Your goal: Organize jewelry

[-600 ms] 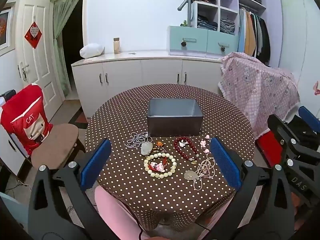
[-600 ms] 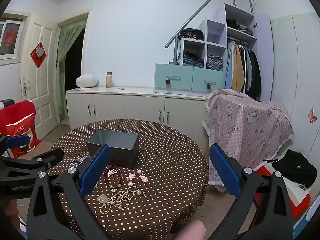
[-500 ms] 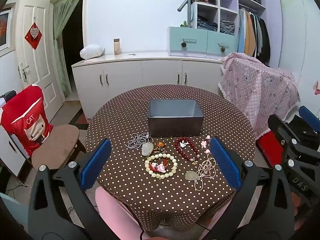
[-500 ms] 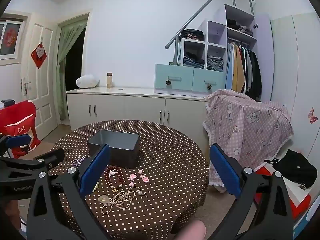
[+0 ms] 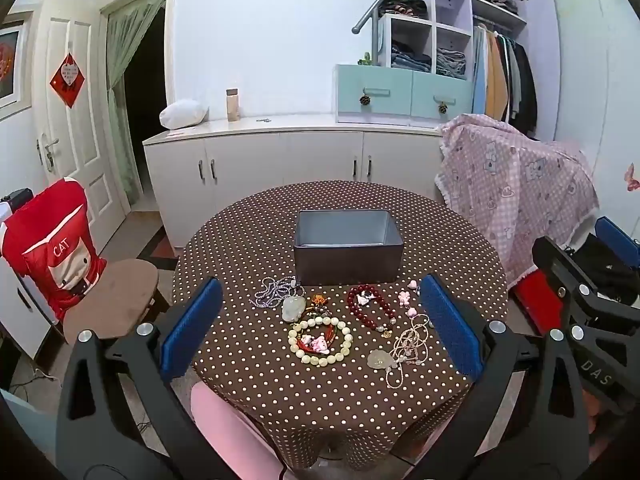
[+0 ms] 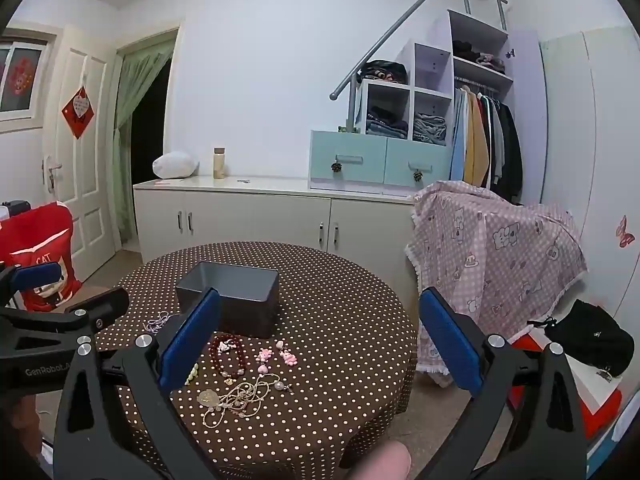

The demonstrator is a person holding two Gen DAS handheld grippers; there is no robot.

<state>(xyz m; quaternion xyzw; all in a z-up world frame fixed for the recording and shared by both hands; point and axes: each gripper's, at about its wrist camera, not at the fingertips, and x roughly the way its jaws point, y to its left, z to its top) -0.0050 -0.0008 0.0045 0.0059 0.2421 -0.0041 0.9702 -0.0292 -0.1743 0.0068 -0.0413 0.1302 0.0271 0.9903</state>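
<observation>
Jewelry [image 5: 340, 326] lies loose on the table [image 5: 240, 240], ahead of and between your left fingers [image 5: 192, 330], gray box [image 5: 347, 252] just beyond it. Both grippers spread wide, holding nothing. Drop onto one strand, pinch beads not cord, lift clear.

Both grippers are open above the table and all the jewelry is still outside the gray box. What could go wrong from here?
1. The beige cord necklace lies in tangled loops beside the dark red bracelet; lifting it may drag its neighbours.
2. It lies near the table edge, so a nudge could push it off.
3. A small red and pink piece lies inside the white bead bracelet; the left gripper may catch both.
</observation>
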